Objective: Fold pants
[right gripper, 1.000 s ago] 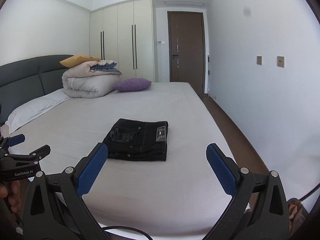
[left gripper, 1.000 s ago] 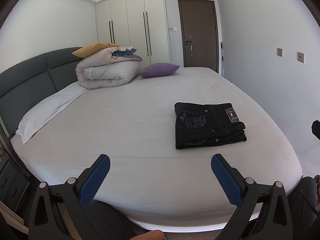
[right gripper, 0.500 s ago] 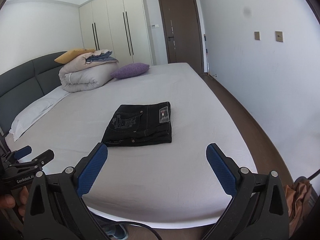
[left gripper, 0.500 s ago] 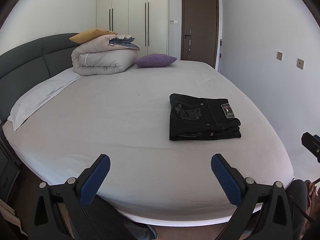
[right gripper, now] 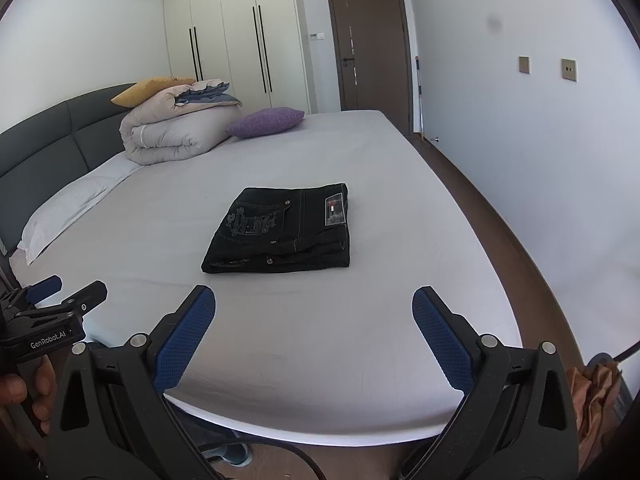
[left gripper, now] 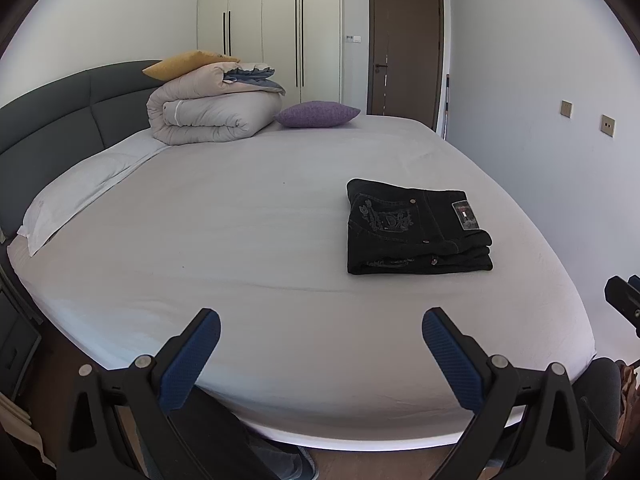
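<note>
Black pants [left gripper: 416, 230] lie folded into a compact rectangle on the white bed [left gripper: 240, 220], embroidered back pocket and label facing up. In the right wrist view the same pants [right gripper: 284, 228] sit mid-bed, straight ahead. My left gripper [left gripper: 320, 350] hangs open over the near bed edge, well short of the pants and to their left, holding nothing. My right gripper [right gripper: 314, 328] is also open and empty, near the foot edge in front of the pants. The left gripper [right gripper: 60, 296] shows at the far left of the right wrist view, held by a hand [right gripper: 16, 396].
A rolled beige duvet [left gripper: 208, 116] with a yellow cushion [left gripper: 188, 68] and a purple pillow [left gripper: 316, 114] sit at the far end by the dark headboard [left gripper: 60, 120]. A white pillow [left gripper: 88, 188] lies at left. Wall [right gripper: 540, 120] and floor strip run along the right.
Both grippers have drawn back and risen slightly from the bed; the view has tilted. The folded pants have not moved. Both grippers stayed open.
</note>
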The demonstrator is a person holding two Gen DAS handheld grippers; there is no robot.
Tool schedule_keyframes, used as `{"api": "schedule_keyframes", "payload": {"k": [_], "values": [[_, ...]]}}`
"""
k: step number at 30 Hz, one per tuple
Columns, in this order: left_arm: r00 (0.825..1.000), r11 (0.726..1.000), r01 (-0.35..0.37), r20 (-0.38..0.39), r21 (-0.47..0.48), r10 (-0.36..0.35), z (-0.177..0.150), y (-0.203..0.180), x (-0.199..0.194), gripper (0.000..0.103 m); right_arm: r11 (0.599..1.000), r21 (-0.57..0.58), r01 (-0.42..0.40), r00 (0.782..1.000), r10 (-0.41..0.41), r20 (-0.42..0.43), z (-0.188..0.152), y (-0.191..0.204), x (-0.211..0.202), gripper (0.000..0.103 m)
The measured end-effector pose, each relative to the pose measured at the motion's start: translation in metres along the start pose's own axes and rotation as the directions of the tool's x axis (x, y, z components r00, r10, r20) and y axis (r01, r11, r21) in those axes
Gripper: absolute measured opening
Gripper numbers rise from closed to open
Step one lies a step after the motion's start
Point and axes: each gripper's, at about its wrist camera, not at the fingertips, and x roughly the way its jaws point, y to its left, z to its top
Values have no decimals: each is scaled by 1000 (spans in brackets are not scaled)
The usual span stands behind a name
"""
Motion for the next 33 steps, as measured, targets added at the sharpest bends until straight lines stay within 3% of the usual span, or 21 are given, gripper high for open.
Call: {"api": "schedule_keyframes", "payload": {"k": [33], "values": [[1000,1000,5,-29,6,-5,-8,2,7,103,1000,0,-3,1000,3,-29,-11,8,16,101]]}}
